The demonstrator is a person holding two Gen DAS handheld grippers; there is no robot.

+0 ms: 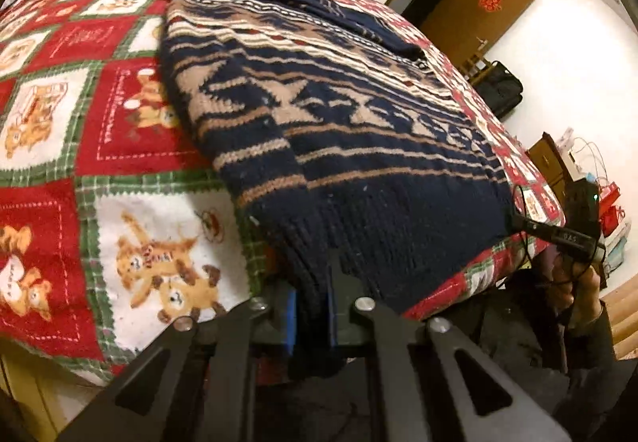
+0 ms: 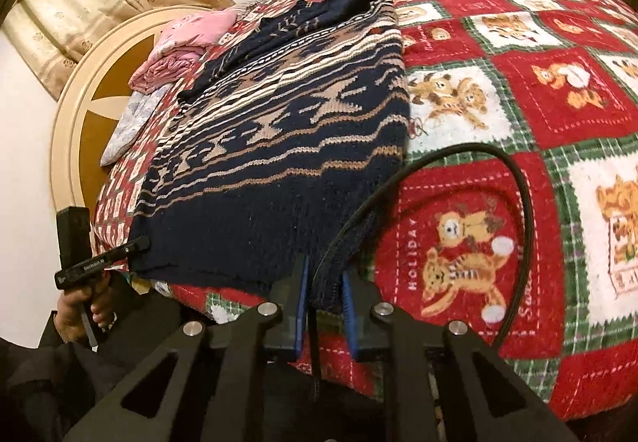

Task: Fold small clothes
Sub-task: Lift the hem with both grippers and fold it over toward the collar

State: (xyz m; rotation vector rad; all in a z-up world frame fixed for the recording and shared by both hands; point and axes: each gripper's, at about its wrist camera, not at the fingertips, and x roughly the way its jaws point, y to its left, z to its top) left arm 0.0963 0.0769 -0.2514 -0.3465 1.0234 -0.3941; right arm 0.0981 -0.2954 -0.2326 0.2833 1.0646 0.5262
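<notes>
A navy knitted sweater [image 1: 339,115] with tan and white pattern bands lies flat on a red, green and white teddy-bear bedspread [image 1: 79,103]. Its sleeves look folded in at the far end. My left gripper [image 1: 312,306] is shut on the ribbed hem at its near left corner. In the right wrist view the sweater [image 2: 279,131] stretches away to the upper left, and my right gripper [image 2: 323,298] is shut on the hem's near right corner. A black cable [image 2: 514,194] loops over the bedspread [image 2: 538,103] beside it.
Pink folded bedding [image 2: 179,51] and a round headboard [image 2: 79,91] are at the bed's far end. A brown door [image 1: 474,3], a black bag [image 1: 498,87] and cluttered items [image 1: 590,178] stand beyond the bed's right side. The bed edge is just below both grippers.
</notes>
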